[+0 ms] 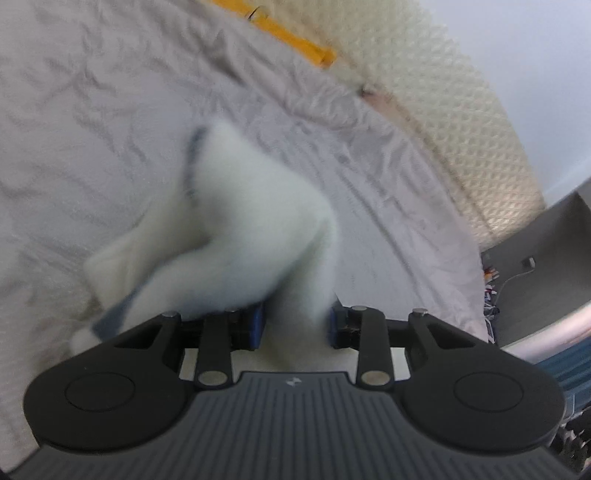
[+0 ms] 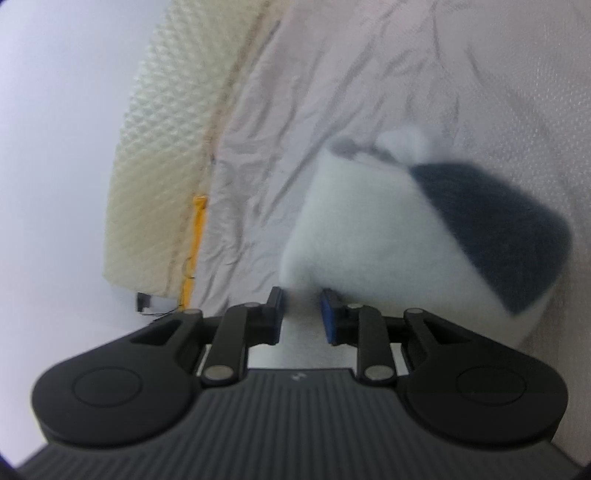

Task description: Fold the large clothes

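A white garment (image 1: 240,221) with dark blue trim hangs bunched above a wrinkled pale bed sheet (image 1: 74,110). My left gripper (image 1: 295,325) is shut on a fold of it, white cloth filling the gap between the blue pads (image 1: 257,325). In the right wrist view the same white garment (image 2: 369,229) shows a large dark navy panel (image 2: 498,229). My right gripper (image 2: 301,317) is shut on its white edge, cloth between the pads (image 2: 328,317). Both views are blurred by motion.
A cream quilted headboard (image 1: 461,122) runs along the bed's far side, also in the right wrist view (image 2: 159,166). A yellow strip (image 1: 288,33) lies by it. A dark cabinet with cables (image 1: 535,266) stands at the right.
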{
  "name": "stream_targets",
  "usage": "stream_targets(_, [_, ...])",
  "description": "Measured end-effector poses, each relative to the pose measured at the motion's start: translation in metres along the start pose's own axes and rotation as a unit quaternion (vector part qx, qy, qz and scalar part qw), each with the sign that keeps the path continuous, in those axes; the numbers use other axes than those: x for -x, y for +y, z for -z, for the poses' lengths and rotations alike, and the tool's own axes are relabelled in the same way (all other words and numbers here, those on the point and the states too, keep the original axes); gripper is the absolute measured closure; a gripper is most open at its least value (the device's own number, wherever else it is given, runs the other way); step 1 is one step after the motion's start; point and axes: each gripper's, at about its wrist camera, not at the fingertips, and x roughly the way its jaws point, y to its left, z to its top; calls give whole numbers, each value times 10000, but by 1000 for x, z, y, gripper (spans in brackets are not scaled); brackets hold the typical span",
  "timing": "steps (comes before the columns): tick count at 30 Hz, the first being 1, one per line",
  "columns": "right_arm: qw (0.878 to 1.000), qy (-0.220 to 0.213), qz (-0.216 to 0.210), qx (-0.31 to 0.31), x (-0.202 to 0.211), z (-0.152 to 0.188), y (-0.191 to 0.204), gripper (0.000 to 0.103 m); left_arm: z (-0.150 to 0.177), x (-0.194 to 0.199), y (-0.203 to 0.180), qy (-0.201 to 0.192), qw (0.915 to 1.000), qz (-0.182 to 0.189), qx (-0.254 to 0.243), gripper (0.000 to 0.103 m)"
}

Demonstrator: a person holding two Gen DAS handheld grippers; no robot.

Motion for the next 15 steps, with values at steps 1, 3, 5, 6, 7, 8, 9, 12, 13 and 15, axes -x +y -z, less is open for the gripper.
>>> stream_targets(1, [10000, 23, 42, 21, -7, -4, -3, 79, -4, -10, 3, 36, 10000, -5, 43, 66])
stream_targets(3, [10000, 57, 65, -1, -21, -9, -10, 80, -11, -27, 8, 62, 10000, 21, -21, 66])
stream_targets(5, [9999, 104, 102, 3, -37, -15, -17, 90, -14, -41, 14, 48, 9999, 75, -57, 66])
stream_targets(6, [9999, 126, 104, -20, -44, -18, -20, 90, -15, -47, 17, 39, 9999, 104, -45, 66])
stream_targets(7, [9998, 163, 83, -70, -51, -20, -25, 90, -16, -54, 21, 26, 9999, 149, -4, 66])
stream_targets(8, [9998, 178, 58, -100, -57, -22, -28, 91, -16, -60, 25, 10, 9998, 210, 51, 66])
stream_targets(9, [9998, 165, 40, -100, -61, -23, -32, 94, -17, -66, 29, -1, 9996, 277, 111, 66])
stream_targets(12, [9995, 196, 158, 189, -77, -24, -34, 102, -24, -83, 33, 37, 9994, 299, 179, 66])
stream_targets(13, [9994, 203, 160, 229, -79, -25, -34, 102, -25, -88, 33, 22, 9993, 322, 173, 66])
stream_targets(15, [9993, 217, 142, 265, -86, -29, -33, 103, -26, -93, 33, 6, 9994, 332, 105, 66])
